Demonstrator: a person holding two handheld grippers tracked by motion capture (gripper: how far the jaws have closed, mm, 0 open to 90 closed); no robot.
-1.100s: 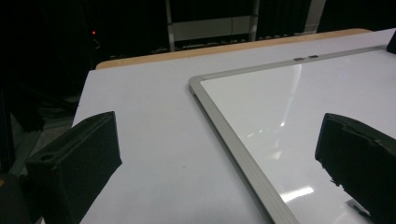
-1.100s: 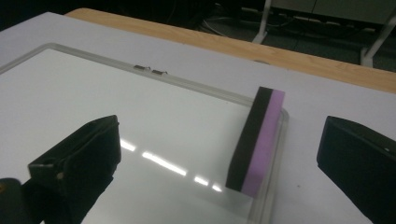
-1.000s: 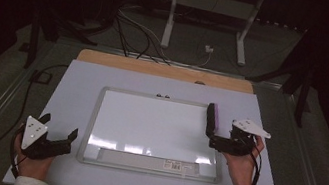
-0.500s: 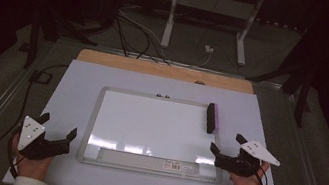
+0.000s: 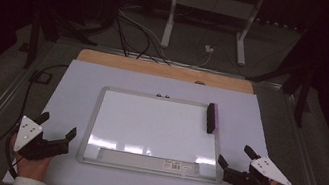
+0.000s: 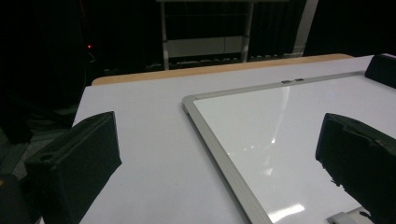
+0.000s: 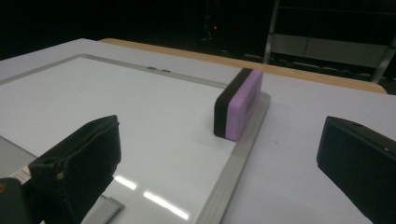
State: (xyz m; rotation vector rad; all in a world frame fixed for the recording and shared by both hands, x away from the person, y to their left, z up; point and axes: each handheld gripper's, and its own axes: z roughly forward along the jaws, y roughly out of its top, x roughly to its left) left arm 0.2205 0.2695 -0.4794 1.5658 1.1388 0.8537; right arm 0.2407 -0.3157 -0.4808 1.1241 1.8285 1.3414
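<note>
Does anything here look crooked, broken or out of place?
Nothing looks damaged or spilled. The whiteboard lies square on the table and is wiped clean. The eraser stands on its long edge at the board's right side, against the frame rather than lying flat. Both grippers rest open, apart from it.

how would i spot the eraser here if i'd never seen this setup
Find the whiteboard lying flat mid-table. At its far right edge, against the frame, stands a small block on its side: the eraser. It is black on one face, purple on the other.
</note>
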